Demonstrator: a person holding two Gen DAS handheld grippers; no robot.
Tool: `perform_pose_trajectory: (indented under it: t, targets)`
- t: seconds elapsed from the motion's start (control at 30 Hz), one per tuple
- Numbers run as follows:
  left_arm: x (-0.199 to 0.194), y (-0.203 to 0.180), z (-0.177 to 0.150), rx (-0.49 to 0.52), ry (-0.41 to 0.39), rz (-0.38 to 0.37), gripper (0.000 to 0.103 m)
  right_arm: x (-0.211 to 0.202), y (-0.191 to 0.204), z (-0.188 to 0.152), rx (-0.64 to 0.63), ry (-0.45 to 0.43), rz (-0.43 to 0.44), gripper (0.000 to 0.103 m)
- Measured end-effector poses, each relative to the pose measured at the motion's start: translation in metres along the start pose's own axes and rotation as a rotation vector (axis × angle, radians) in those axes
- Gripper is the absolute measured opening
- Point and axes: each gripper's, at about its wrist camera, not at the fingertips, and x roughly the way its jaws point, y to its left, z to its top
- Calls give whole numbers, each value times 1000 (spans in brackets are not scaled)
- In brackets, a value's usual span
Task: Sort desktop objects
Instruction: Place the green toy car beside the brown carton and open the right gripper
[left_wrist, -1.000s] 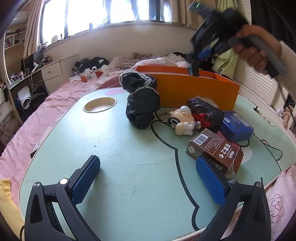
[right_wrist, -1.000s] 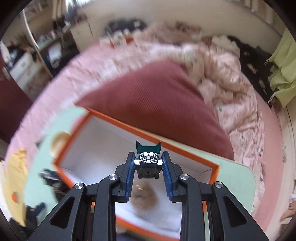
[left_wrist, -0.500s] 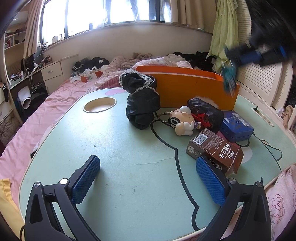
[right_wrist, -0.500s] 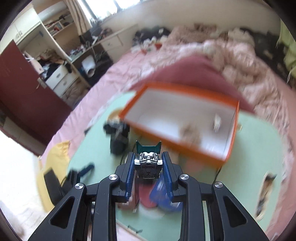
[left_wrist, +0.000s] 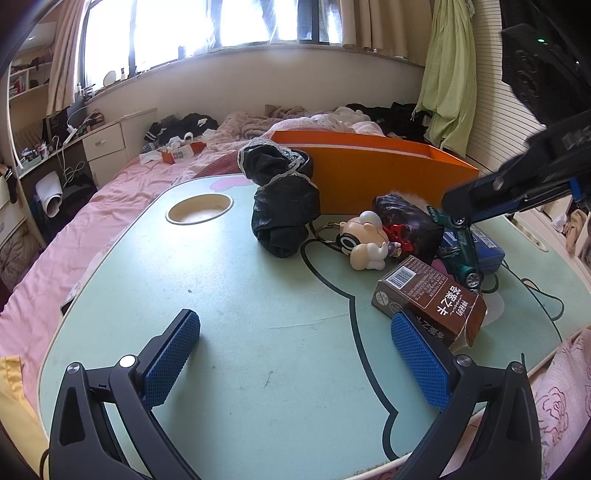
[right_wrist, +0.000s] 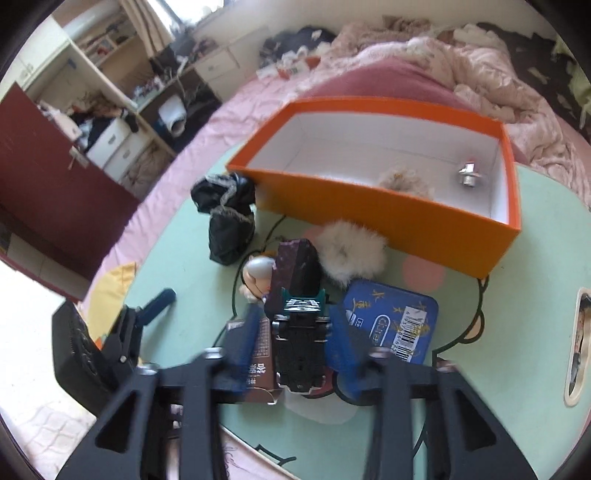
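A green toy car (left_wrist: 460, 251) (right_wrist: 300, 343) hangs nose-down over the blue tin (left_wrist: 480, 249) (right_wrist: 391, 317) and the brown drink carton (left_wrist: 428, 299). My right gripper (right_wrist: 295, 332) has its fingers spread either side of the car, apart from it. My left gripper (left_wrist: 295, 354) is open and empty, low over the near table. The orange box (right_wrist: 388, 218) (left_wrist: 373, 173) holds a fluffy ball and a small metal piece.
On the green table (left_wrist: 240, 288) lie a black cloth bundle (left_wrist: 284, 210), a doll keychain (left_wrist: 364, 240), a dark purple pouch (left_wrist: 410, 225) and a white pom-pom (right_wrist: 351, 254). A cup hole (left_wrist: 199, 210) is at the far left. A bed surrounds the table.
My right gripper swung from above the orange box back down over the blue tin and carton, and its fingers opened off the toy car. The left gripper stayed still.
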Motion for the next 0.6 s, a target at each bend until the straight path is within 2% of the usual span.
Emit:
perform_pose_trajectory:
  t: [0.07,0.17,0.33,0.43,0.47,0.53,0.57,0.6]
  targets:
    - [0,0,0,0,0,0,103,-12,-4,-10,25,-64,-13,70]
    - [1,1,0,0,0,0,103,-21,-4,-27,1,-90,-64,70]
    - [1,1,0,0,0,0,103,-22,-1,-69,-71,-112,-254,70]
    - [1,1,0,0,0,0,103,-10,-3,-85,-82,-100,-316,73]
    - [1,1,0,0,1,0,103,-4,-5,-89,-81,-89,-337,76]
    - [1,1,0,-1,1,0,103,1,-3,-93,-105,-118,-384,93]
    - [1,2,0,-2,1,0,103,4,-3,-93,-108,-109,-366,102]
    - [1,2,0,-2,2,0,103,7,-3,-93,-120,-99,-359,103]
